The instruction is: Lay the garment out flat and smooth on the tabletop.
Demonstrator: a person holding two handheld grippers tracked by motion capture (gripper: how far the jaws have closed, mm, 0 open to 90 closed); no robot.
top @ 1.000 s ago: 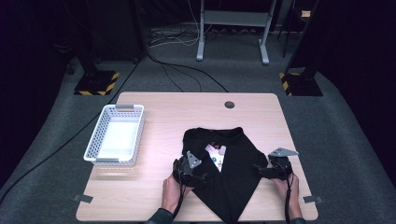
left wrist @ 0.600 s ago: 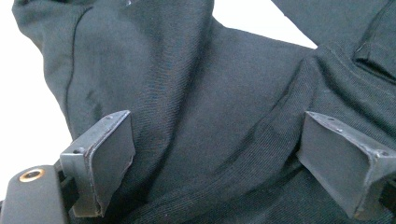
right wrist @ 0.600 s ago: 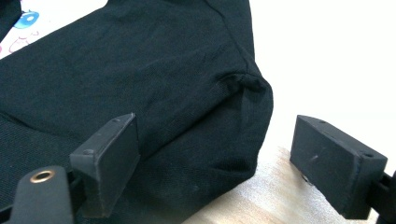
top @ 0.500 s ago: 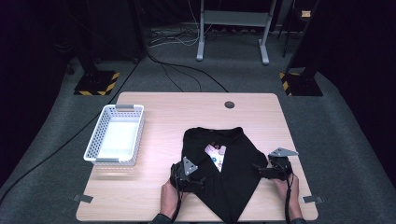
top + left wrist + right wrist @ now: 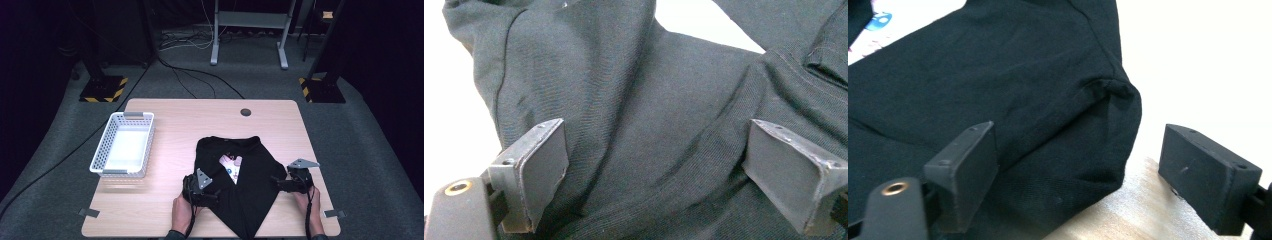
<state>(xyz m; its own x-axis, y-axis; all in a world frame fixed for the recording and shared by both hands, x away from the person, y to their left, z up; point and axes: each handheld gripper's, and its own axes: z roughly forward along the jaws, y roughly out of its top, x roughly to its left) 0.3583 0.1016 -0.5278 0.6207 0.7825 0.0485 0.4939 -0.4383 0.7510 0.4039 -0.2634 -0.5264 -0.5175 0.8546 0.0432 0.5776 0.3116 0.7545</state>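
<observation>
White basket left of black shirt

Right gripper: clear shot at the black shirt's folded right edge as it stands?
Probably yes. The right gripper is open, its fingers straddling the black shirt at its folded edge, with bare table beside it. Nothing sits between the fingers and the cloth.

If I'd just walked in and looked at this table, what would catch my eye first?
Probably the black shirt spread on the near half of the wooden table, partly folded, with a bit of colourful print peeking out at its middle. A person's hands hold an open gripper at each side of it: the left gripper over its left edge, the right gripper at its right corner. An empty white basket sits off to the left.
</observation>
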